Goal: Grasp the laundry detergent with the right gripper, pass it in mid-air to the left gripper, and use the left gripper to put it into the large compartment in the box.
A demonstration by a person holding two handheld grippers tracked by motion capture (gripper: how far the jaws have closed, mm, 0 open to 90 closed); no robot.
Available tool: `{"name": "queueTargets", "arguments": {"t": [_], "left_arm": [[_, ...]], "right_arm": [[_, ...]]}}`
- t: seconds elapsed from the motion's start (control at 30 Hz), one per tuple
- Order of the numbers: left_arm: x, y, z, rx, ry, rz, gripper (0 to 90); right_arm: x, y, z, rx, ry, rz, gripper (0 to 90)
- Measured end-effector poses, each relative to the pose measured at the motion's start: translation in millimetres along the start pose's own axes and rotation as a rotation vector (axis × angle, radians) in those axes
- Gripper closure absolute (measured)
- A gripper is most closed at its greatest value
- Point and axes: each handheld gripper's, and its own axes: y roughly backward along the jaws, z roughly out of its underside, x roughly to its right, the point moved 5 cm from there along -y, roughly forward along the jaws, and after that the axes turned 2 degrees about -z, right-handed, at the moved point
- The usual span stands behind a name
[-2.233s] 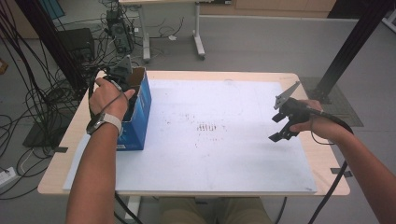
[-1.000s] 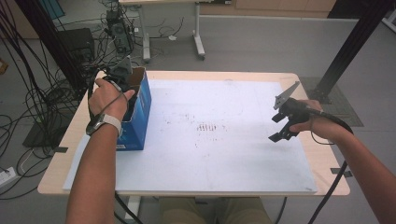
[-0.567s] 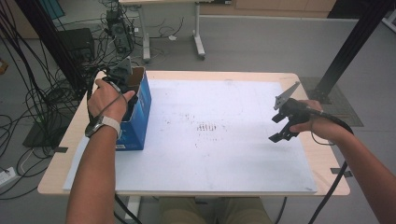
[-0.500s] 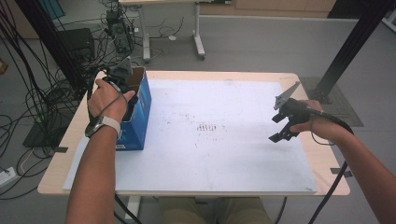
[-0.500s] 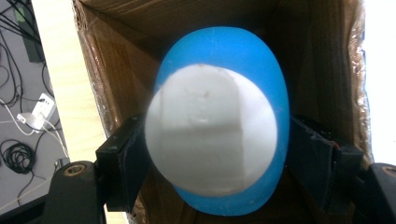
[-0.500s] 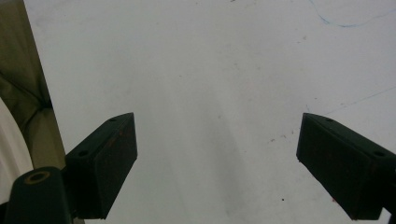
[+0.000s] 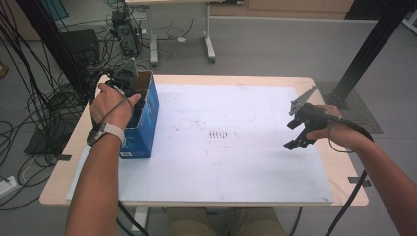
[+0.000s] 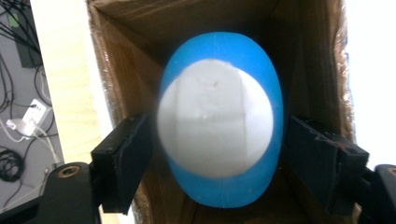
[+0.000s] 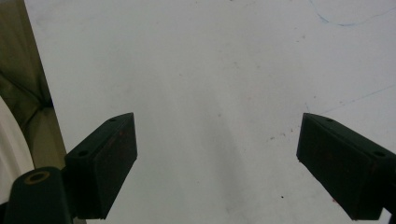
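Table: white sheet on wood table [image 7: 255,167], blue box [image 7: 147,123] at left edge.
L hand-held gripper [image 8: 219,154]: jaws just opening, egg [image 8: 219,119] between, pads w/ slight gap.
Tip: widen fully, lift straight up.
Egg: blue-white, inside box.
R hand-held gripper [image 9: 217,163]: wide, empty.

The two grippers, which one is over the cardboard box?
The left gripper, above the open blue box with a blue-and-white ball between its jaws; the right gripper hovers over the bare white tabletop.
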Motion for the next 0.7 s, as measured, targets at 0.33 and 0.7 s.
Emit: {"name": "queueTargets", "arguments": {"t": [0.33, 0.7], "left_arm": [[-1.4, 22.0, 2.0, 0.052, -0.035, 0.016, 11.1], [1.3, 61.5, 1.5, 0.135, -0.086, 0.044, 6.1]], "right_arm": [[-2.2, 3.4, -1.8, 0.001, 0.003, 0.006, 12.3], [-2.6, 10.6, -3.2, 0.001, 0.003, 0.021, 12.1]]}}
